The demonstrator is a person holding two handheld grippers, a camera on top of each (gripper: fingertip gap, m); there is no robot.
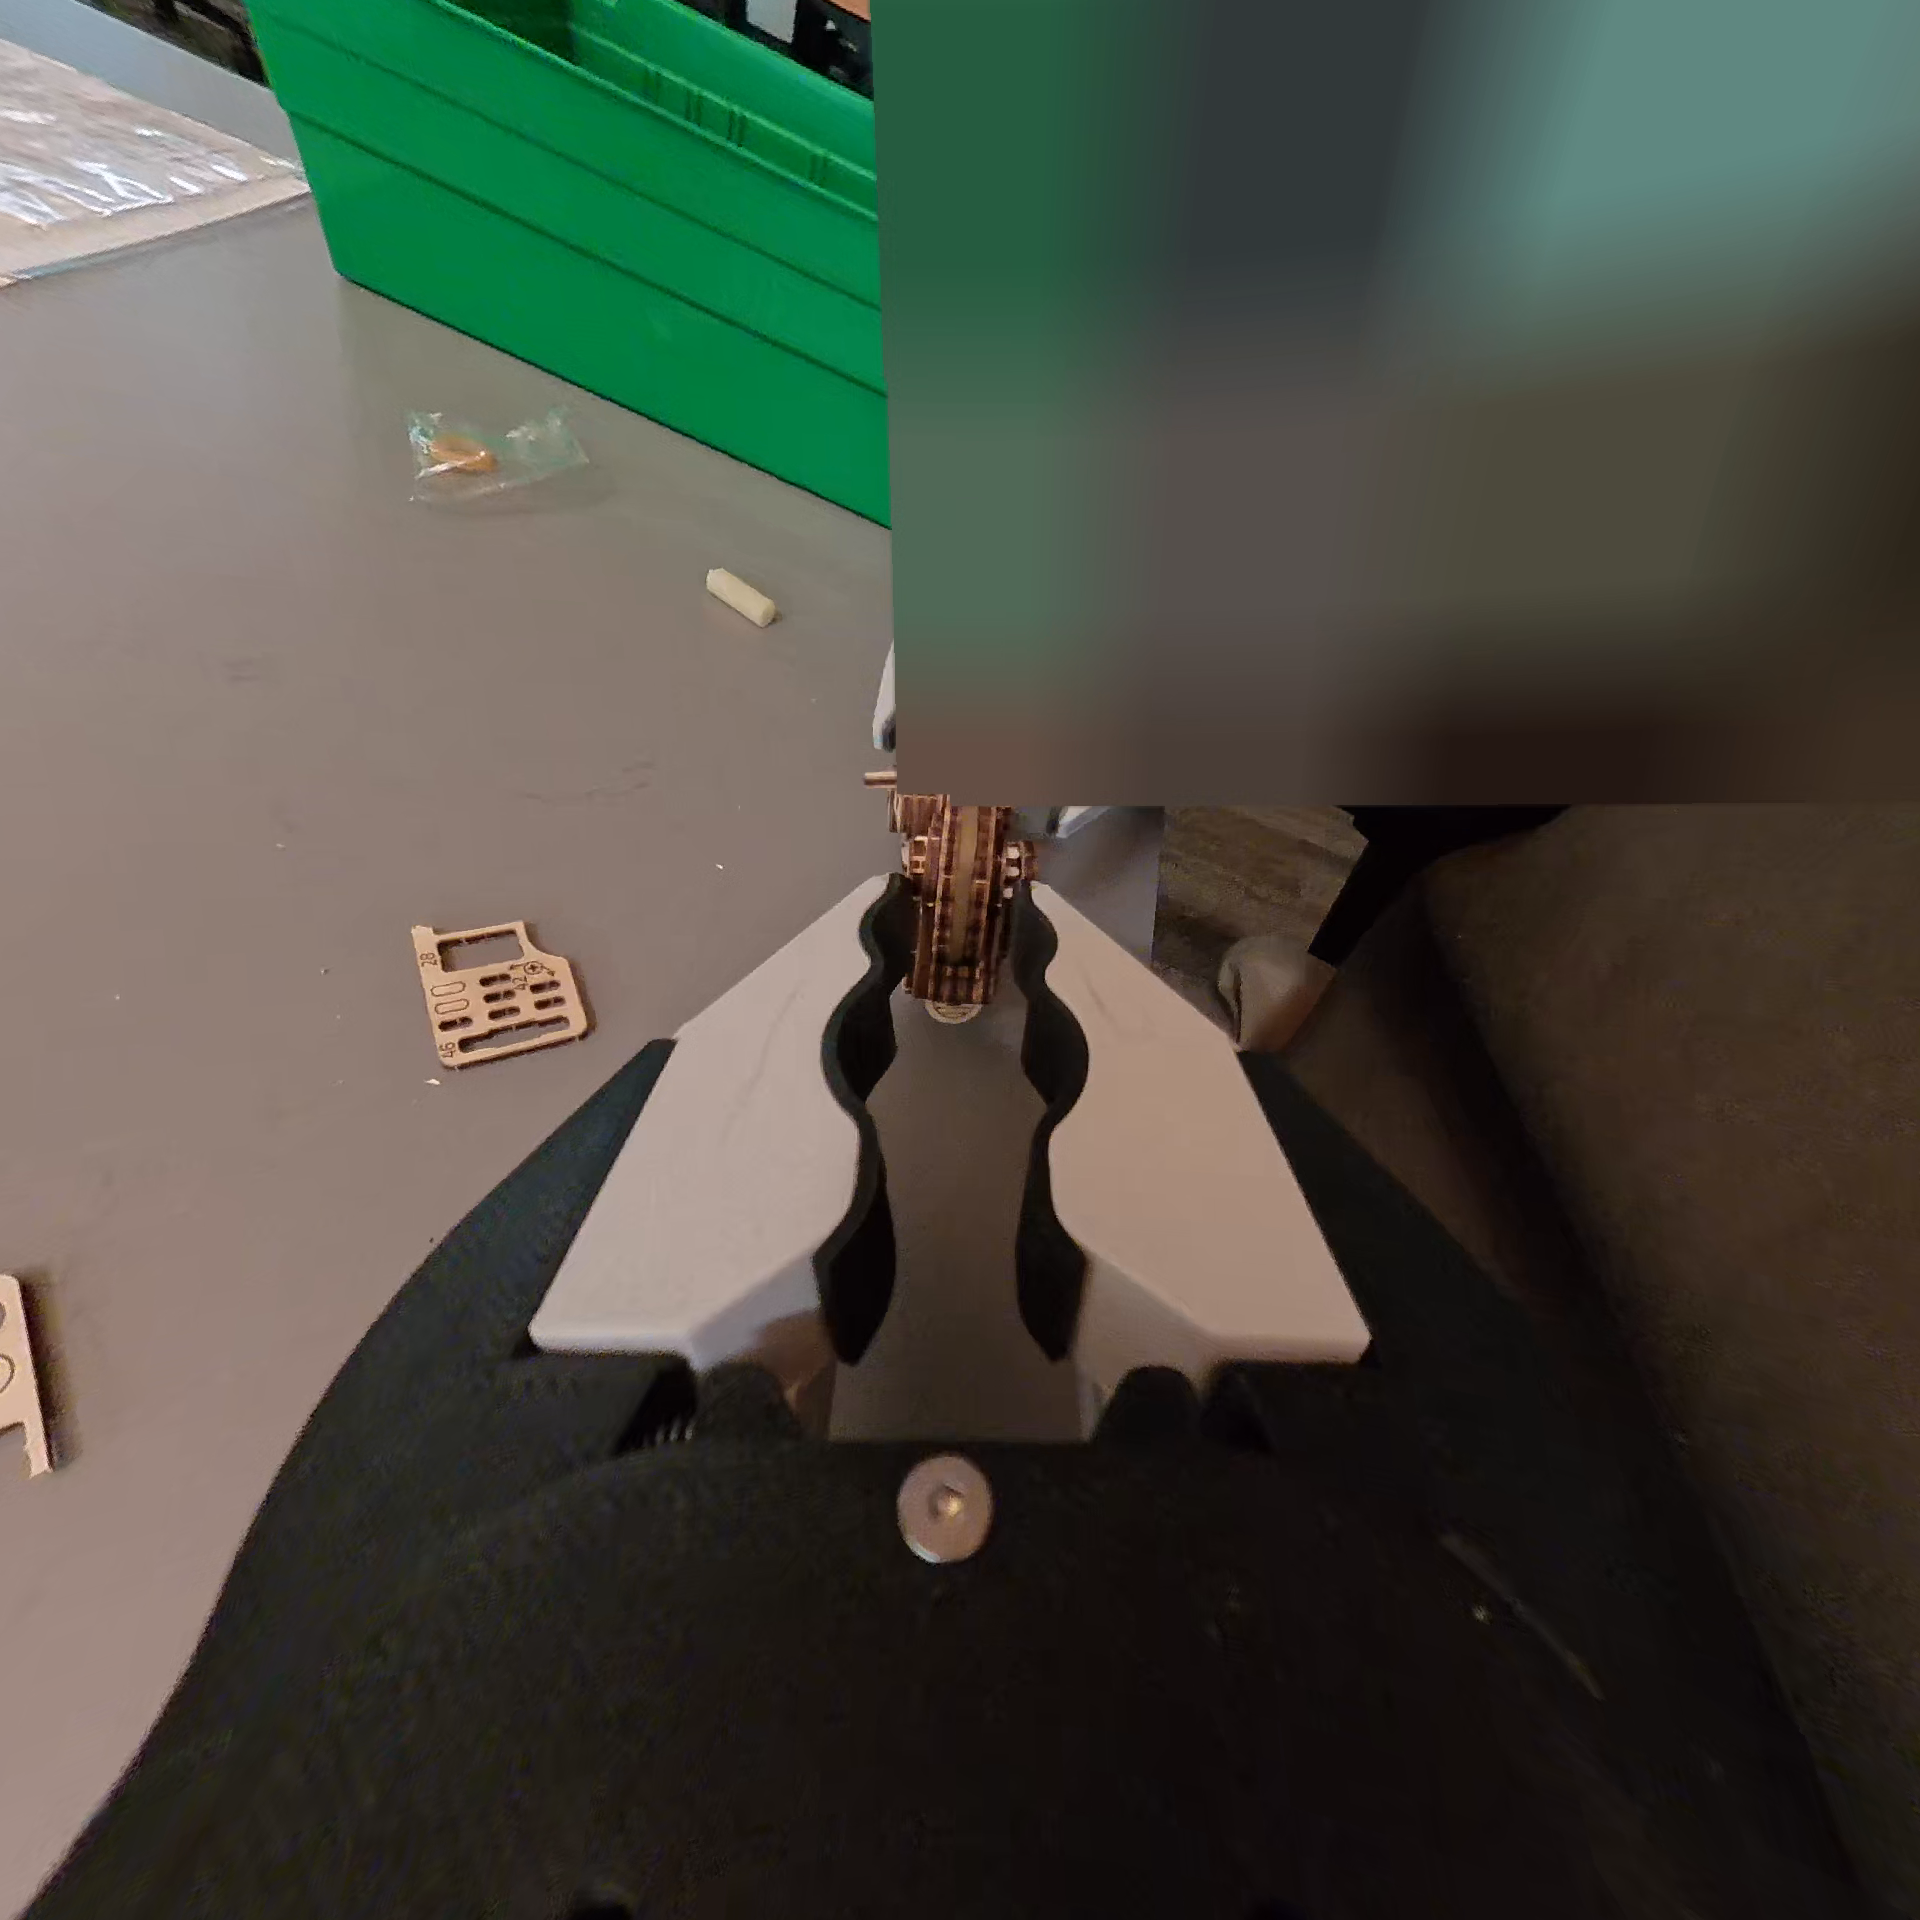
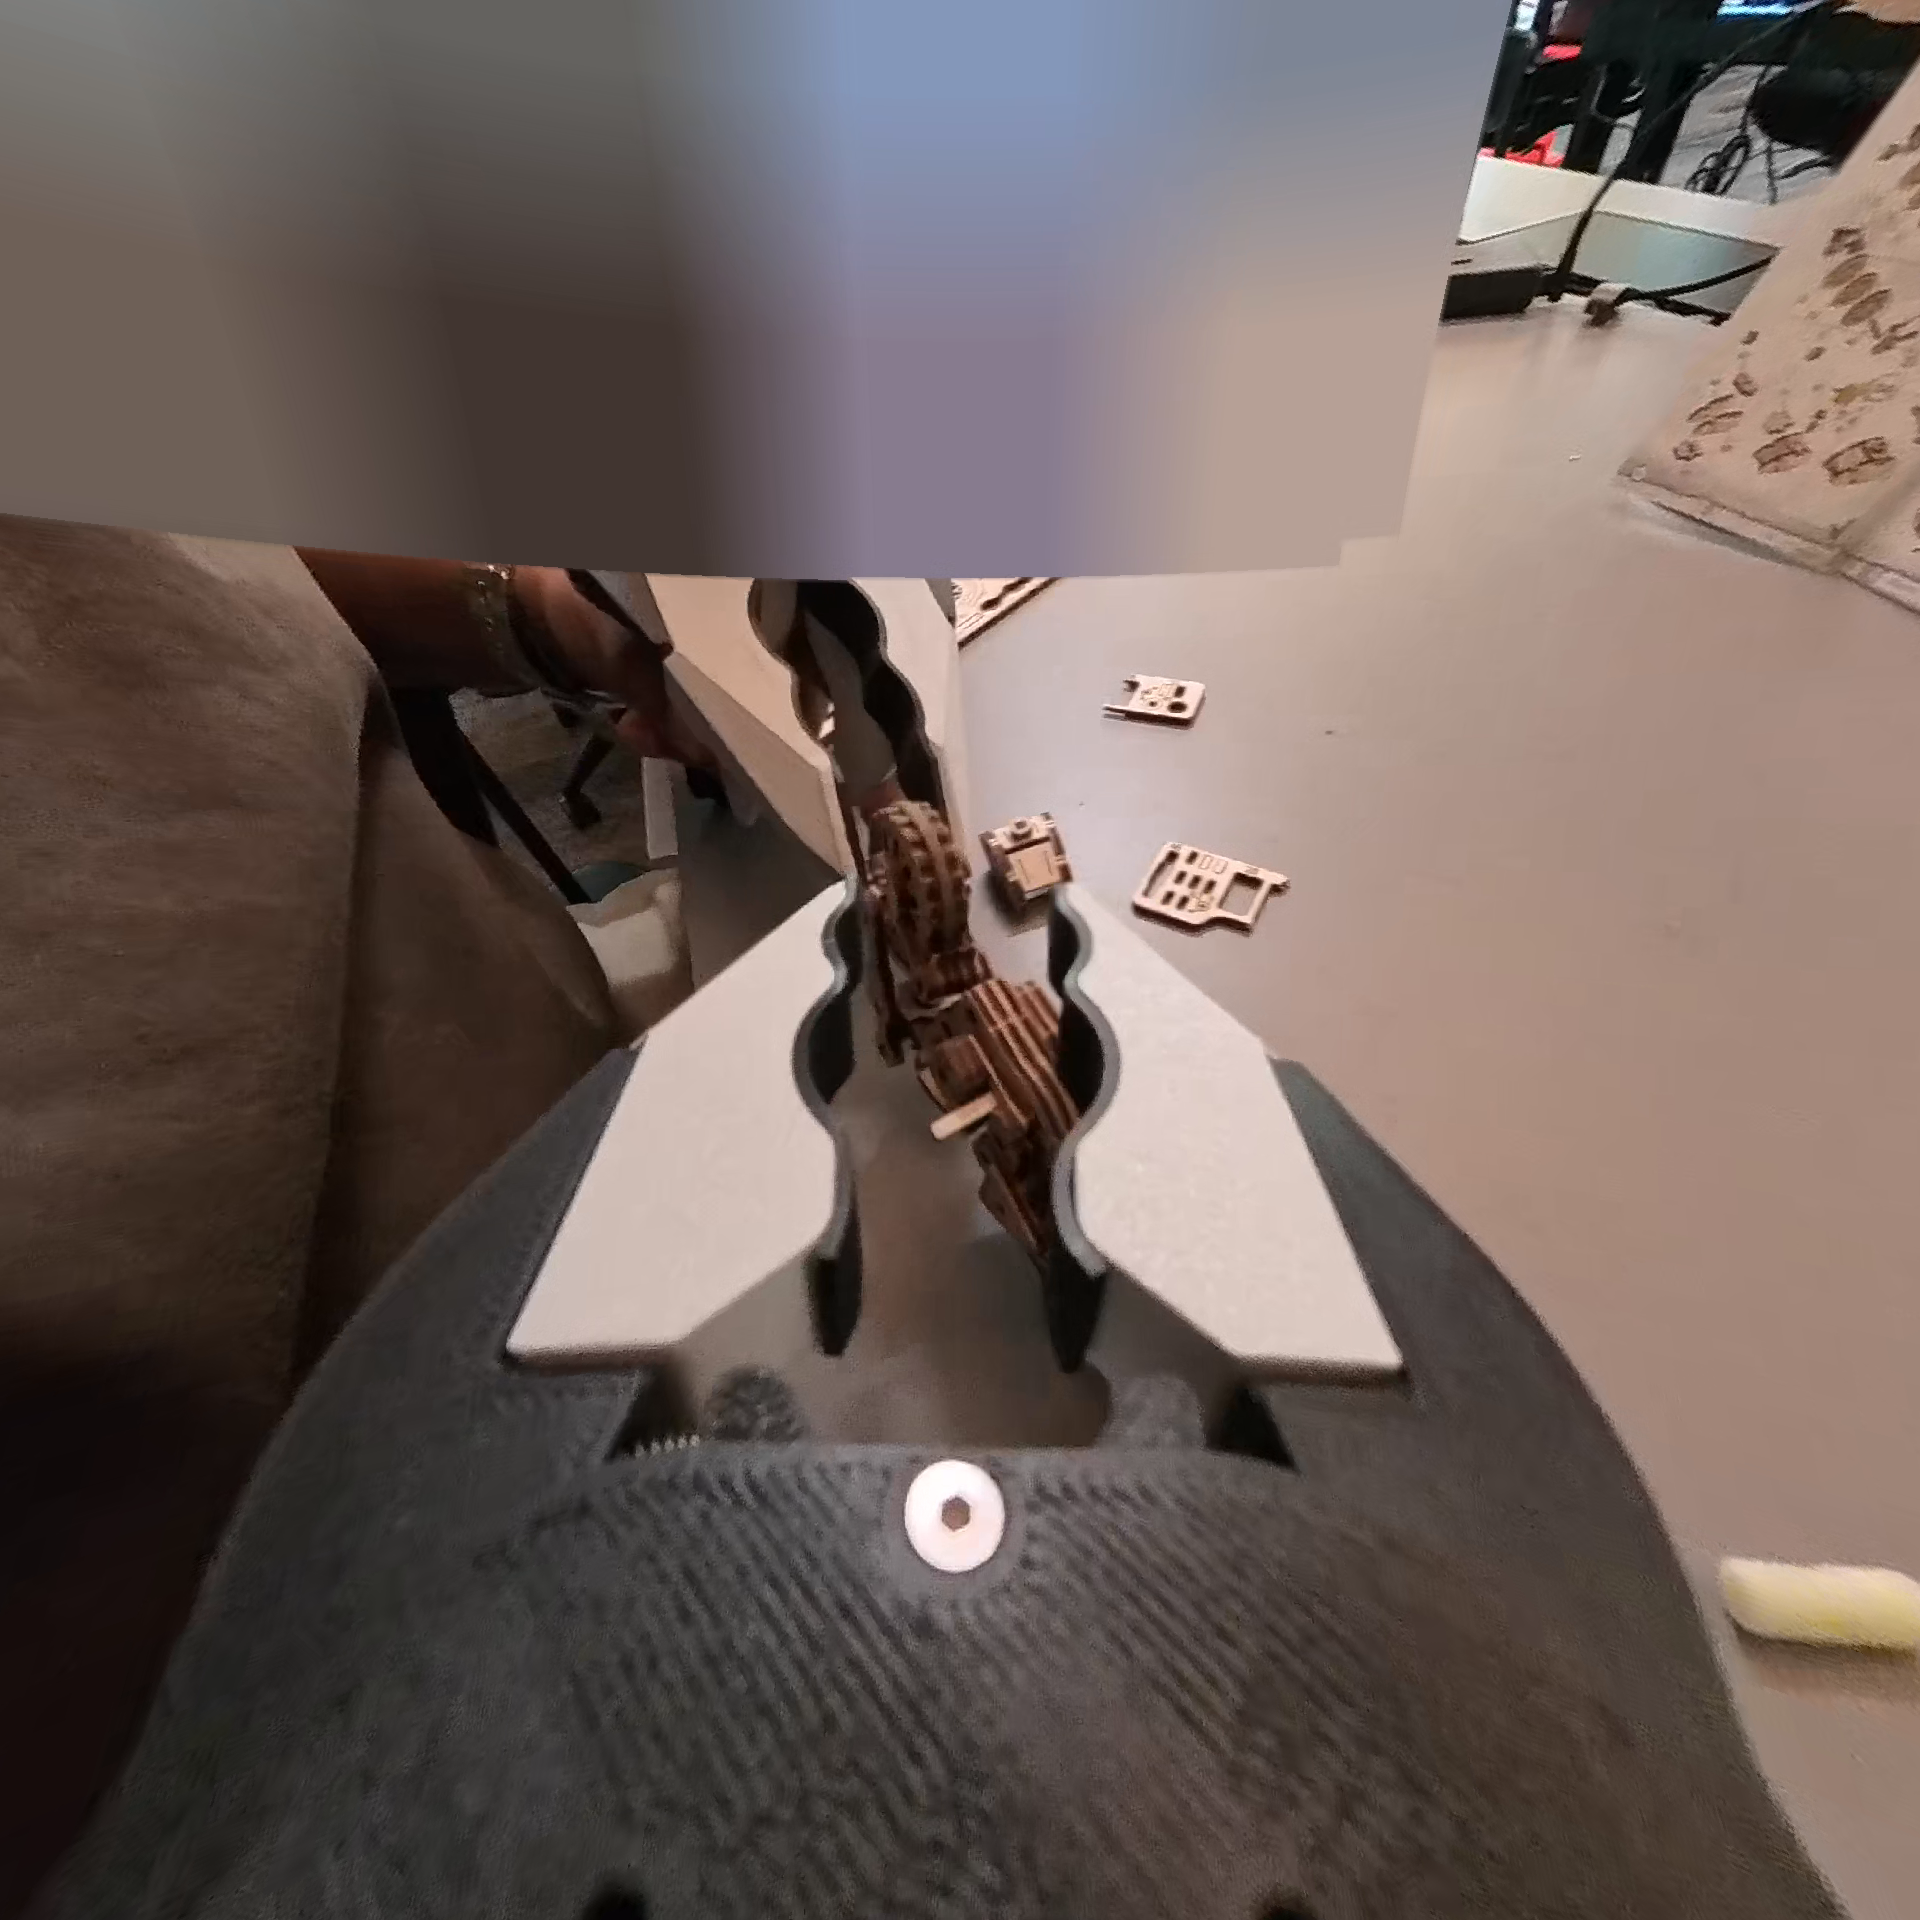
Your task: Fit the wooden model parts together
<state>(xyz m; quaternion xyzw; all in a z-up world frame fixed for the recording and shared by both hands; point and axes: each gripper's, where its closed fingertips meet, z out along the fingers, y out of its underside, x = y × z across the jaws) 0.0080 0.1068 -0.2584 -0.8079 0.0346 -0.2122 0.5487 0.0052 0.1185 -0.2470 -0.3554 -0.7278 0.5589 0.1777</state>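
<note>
looks like a lab or workshop: grey surface [image 1: 312, 727] strewn with laser-cut wooden offcuts [image 1: 501, 995], green storage bin [image 1: 582, 239] at 11 o'clock, stands and cables [image 2: 1662, 135] at 1 o'clock.

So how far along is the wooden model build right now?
Partly built: a layered brown wooden model assembly with a toothed wheel already exists. In hand: the left claw pinches its wheel end, and the right claw is closed around its body. Left: a small wooden block part and a flat slotted wooden offcut lie loose on the grey table.
</note>
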